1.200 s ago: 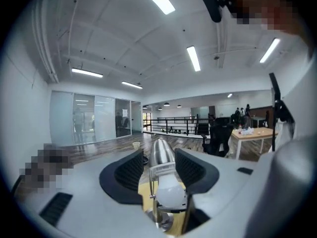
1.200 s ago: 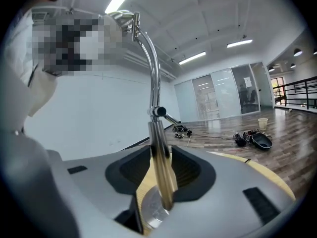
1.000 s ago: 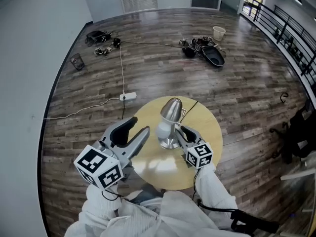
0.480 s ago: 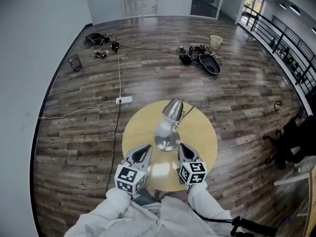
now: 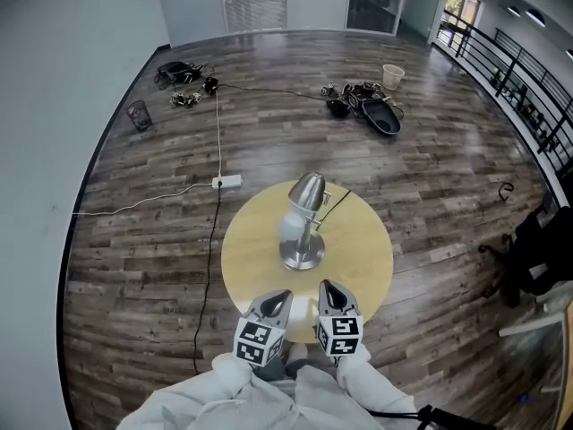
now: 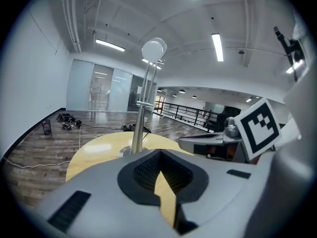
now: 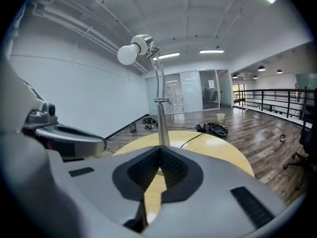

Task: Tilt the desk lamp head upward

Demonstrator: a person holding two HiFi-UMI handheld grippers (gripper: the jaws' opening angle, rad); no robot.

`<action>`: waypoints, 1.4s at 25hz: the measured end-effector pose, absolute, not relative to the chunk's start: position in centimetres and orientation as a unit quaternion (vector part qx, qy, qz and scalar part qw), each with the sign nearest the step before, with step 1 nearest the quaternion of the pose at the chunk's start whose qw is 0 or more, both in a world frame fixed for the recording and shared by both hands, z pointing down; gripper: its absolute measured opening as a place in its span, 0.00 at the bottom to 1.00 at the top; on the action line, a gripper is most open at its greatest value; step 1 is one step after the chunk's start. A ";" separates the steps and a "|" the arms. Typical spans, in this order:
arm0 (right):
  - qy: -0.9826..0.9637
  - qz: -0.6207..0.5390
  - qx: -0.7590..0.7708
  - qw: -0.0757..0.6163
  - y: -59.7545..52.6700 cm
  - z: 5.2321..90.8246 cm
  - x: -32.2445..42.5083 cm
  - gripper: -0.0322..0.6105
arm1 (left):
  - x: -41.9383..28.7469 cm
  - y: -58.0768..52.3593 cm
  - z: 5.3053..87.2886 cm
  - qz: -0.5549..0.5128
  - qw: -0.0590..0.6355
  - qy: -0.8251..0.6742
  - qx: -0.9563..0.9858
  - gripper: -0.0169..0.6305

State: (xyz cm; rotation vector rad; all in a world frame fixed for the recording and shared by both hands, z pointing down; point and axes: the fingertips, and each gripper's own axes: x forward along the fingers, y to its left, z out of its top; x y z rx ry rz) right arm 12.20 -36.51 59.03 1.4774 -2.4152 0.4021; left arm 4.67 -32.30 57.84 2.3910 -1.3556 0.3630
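**Both Grippers Wait, Shut and Empty, Near the Lamp**

Head view: The desk lamp stands in the middle of the round table. Its lamp head leans toward 12 o'clock, and its white bulb faces back toward the person. A cord runs off toward 1 o'clock. The left gripper sits at about 7 o'clock from the lamp, and the right gripper at about 5 o'clock. Both are at the table's near edge and well apart from the lamp. They seem to be parked there so the lamp stands free between them.

Left gripper view: The two jaws are pressed together with nothing between them. The lamp pole rises at 12 o'clock, past the tips, and the round bulb shows at the top. This gripper points at the lamp but does not touch it.

Right gripper view: These jaws have just been closing and now meet, with nothing in them. The lamp stands at 12 o'clock here too. Its bulb points toward 9 o'clock and looks close to level. To tilt the head up, one gripper would probably have to open and reach the top.
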 end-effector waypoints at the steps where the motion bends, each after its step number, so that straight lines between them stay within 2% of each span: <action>1: -0.834 0.139 0.516 0.139 -36.2 58.6 12.4 0.07 | 4.6 -32.1 57.1 0.125 0.181 -0.482 0.848 0.03; 8: -0.826 0.128 0.537 0.118 -32.3 56.1 11.3 0.07 | 2.7 -29.4 54.6 0.119 0.165 -0.485 0.850 0.03; 22: -0.785 0.141 0.588 0.135 -16.7 56.8 6.7 0.07 | -2.5 -16.3 55.1 0.115 0.178 -0.450 0.867 0.03; 26: -0.786 0.127 0.589 0.135 -14.7 55.2 6.1 0.07 | -3.2 -14.3 53.1 0.078 0.178 -0.451 0.871 0.03; 31: -0.788 0.112 0.590 0.133 -13.4 54.6 5.8 0.07 | -3.5 -12.7 52.9 0.086 0.155 -0.453 0.874 0.03; 35: -0.795 0.107 0.580 0.141 -12.4 55.4 5.3 0.07 | -4.2 -11.7 53.2 0.089 0.162 -0.468 0.864 0.03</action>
